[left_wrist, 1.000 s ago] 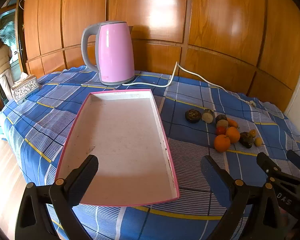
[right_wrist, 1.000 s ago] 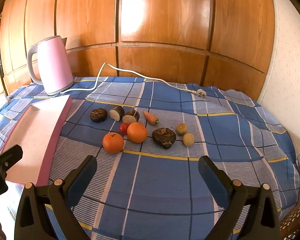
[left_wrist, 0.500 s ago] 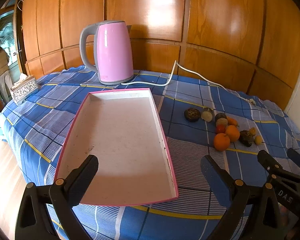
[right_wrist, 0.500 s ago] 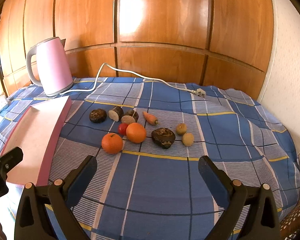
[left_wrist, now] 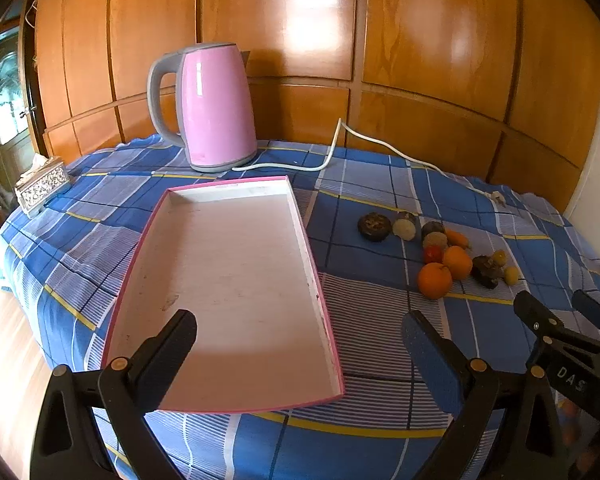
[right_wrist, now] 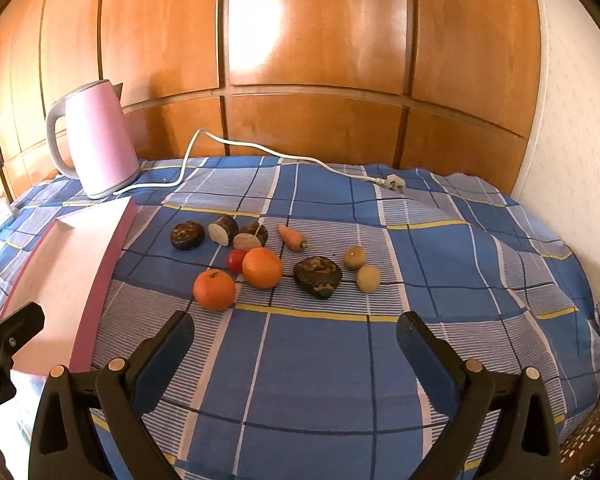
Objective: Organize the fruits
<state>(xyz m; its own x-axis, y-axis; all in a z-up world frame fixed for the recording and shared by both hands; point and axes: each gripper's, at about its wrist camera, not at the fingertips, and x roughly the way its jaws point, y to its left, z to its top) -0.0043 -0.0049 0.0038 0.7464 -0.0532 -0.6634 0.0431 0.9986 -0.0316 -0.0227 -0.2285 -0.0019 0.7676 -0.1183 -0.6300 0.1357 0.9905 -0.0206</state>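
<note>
A pink-rimmed tray (left_wrist: 318, 288) with a white floor lies empty on the blue plaid cloth; its side wall (right_wrist: 112, 256) shows in the right wrist view. To its right lies a cluster of produce: two oranges (right_wrist: 214, 290) (right_wrist: 262, 267), a small tomato (right_wrist: 236, 260), a carrot (right_wrist: 293, 237), dark lumpy fruits (right_wrist: 318, 282) (right_wrist: 187, 235), cut pieces (right_wrist: 224, 229) and two small yellowish fruits (right_wrist: 368, 278). The cluster shows in the left wrist view (left_wrist: 434, 280). My left gripper (left_wrist: 298, 342) is open over the tray's near end. My right gripper (right_wrist: 294, 340) is open, just short of the oranges.
A pink kettle (left_wrist: 216, 108) stands at the back, its white cord (right_wrist: 260, 148) trailing right to a plug (right_wrist: 394, 182). A silver tissue box (left_wrist: 42, 188) sits at the far left. Wood panelling backs the table. The cloth drops off at the right edge (right_wrist: 588, 320).
Both views have shifted slightly; the left view has swung a little, so the kettle and tray sit further right in frame. Both grippers stay open and nothing on the table has moved.
</note>
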